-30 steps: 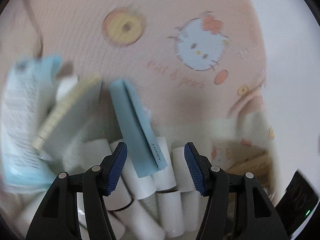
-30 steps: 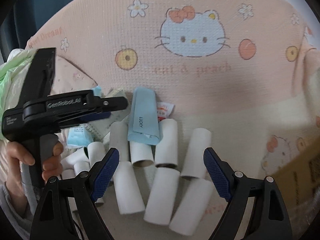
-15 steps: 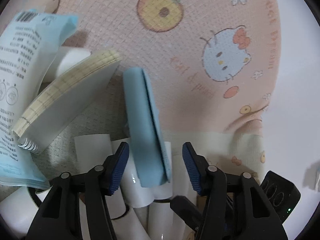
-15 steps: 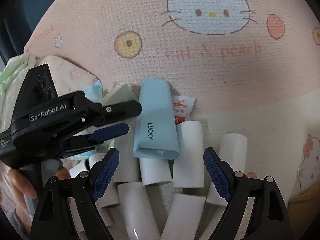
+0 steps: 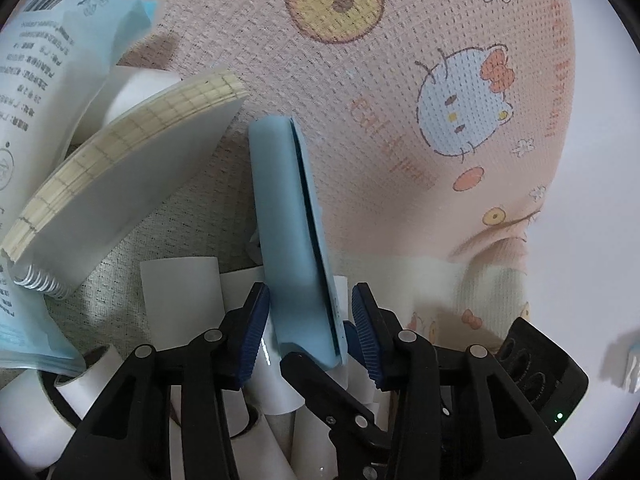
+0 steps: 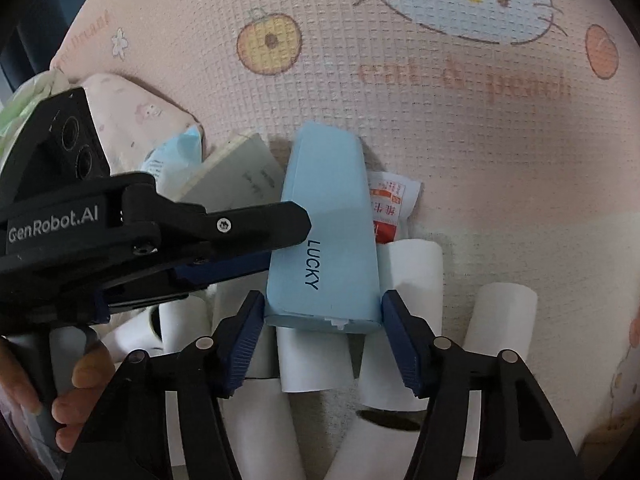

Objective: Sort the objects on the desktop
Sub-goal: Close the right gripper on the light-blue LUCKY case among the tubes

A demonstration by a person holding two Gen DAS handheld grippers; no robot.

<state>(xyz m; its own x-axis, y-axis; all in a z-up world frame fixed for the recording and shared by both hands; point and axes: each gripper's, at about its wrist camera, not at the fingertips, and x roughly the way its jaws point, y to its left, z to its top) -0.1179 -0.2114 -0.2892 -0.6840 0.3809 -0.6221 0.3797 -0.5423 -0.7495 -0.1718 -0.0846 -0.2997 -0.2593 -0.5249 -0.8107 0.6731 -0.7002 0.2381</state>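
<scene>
Both my left gripper (image 5: pixel 310 326) and right gripper (image 6: pixel 322 336) are closing around the flat light-blue "LUCKY" case (image 6: pixel 326 236), not yet gripping; it lies on white paper tubes (image 6: pixel 412 276).

A pink waffle-textured blanket (image 6: pixel 460 152) printed with cartoon cats, peaches and flowers covers the surface. A plain white wall (image 5: pixel 592 240) shows beyond its edge.

Smooth matt blue case (image 6: pixel 326 248) on white paper tubes (image 6: pixel 312 360), waffle-textured cloth (image 6: pixel 460 140).
</scene>
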